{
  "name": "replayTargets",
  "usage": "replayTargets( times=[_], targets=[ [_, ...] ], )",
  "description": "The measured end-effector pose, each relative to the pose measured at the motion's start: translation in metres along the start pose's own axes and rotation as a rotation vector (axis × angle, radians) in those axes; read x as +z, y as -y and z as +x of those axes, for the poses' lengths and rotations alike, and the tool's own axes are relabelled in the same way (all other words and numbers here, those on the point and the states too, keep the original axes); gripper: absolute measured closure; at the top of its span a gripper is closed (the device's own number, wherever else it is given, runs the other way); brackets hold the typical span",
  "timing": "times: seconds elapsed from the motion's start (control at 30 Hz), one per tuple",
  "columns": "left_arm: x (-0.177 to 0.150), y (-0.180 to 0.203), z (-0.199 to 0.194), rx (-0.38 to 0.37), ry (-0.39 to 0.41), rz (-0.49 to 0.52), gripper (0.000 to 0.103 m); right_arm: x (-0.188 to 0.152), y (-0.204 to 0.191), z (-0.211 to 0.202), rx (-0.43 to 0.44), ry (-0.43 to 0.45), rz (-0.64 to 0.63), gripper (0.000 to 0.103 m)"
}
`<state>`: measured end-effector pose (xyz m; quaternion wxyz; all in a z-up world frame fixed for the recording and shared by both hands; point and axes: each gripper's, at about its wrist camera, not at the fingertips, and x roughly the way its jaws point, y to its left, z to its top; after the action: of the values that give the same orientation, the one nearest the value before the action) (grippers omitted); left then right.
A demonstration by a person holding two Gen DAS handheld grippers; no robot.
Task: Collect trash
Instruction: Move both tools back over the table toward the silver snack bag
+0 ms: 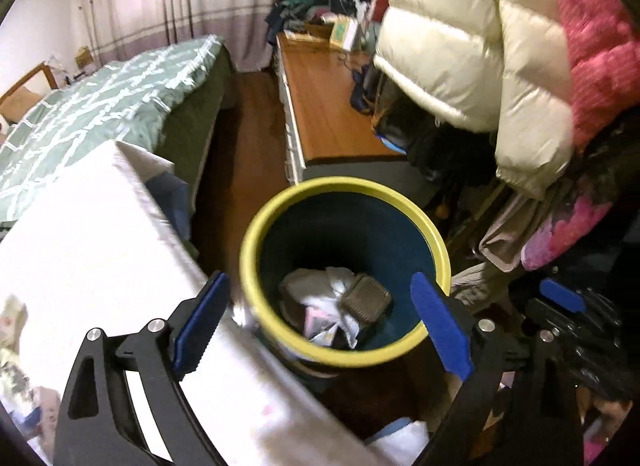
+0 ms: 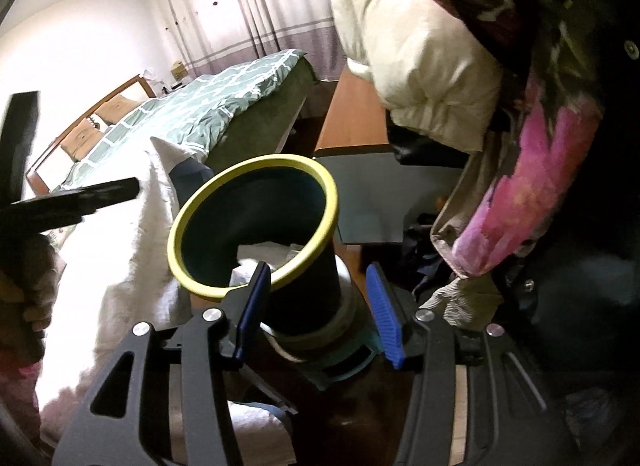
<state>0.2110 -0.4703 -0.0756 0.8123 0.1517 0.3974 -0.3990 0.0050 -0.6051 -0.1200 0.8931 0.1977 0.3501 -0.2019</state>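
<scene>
A trash bin (image 1: 434, 244) with a yellow rim and dark blue inside stands on the floor. In it lie crumpled white paper (image 1: 316, 288) and a flat dark brown piece (image 1: 366, 298). My left gripper (image 1: 320, 326) hovers over the bin's mouth, jaws wide open with nothing between the pads. In the right wrist view the bin (image 2: 298, 286) stands just beyond my right gripper (image 2: 318, 312), whose jaws stand partly open and hold nothing. One of its blue pads (image 1: 562, 300) shows to the right of the bin, apart from the rim.
A surface draped in white cloth (image 1: 100, 246) borders the bin on the left. Beyond it stands a bed with a green quilt (image 1: 100, 105). A wooden cabinet top (image 1: 324, 105) lies behind the bin. Hanging white (image 1: 460, 45) and pink jackets (image 1: 600, 45) crowd the right.
</scene>
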Motion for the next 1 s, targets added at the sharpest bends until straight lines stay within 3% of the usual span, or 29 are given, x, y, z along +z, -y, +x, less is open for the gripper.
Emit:
replayTargets(
  times=[0.27, 0.47, 0.73, 1.0],
  targets=[
    [-0.026, -0.063, -0.082, 0.076, 0.099, -0.071, 0.008, 0.001, -0.037, -0.003, 0.024, -0.005, -0.06, 0.055],
    [-0.063, -0.127, -0.134, 0.169, 0.157, -0.143, 0.006, 0.003, -0.082, 0.001, 0.061, -0.019, -0.133, 0.055],
    [-0.135, -0.227, -0.19, 0.355, 0.209, -0.264, 0.005, 0.008, -0.174, 0.015, 0.149, -0.043, -0.262, 0.055],
    [-0.22, -0.346, -0.221, 0.523, 0.245, -0.523, 0.005, 0.003, -0.307, 0.034, 0.34, -0.091, -0.453, 0.055]
  ],
)
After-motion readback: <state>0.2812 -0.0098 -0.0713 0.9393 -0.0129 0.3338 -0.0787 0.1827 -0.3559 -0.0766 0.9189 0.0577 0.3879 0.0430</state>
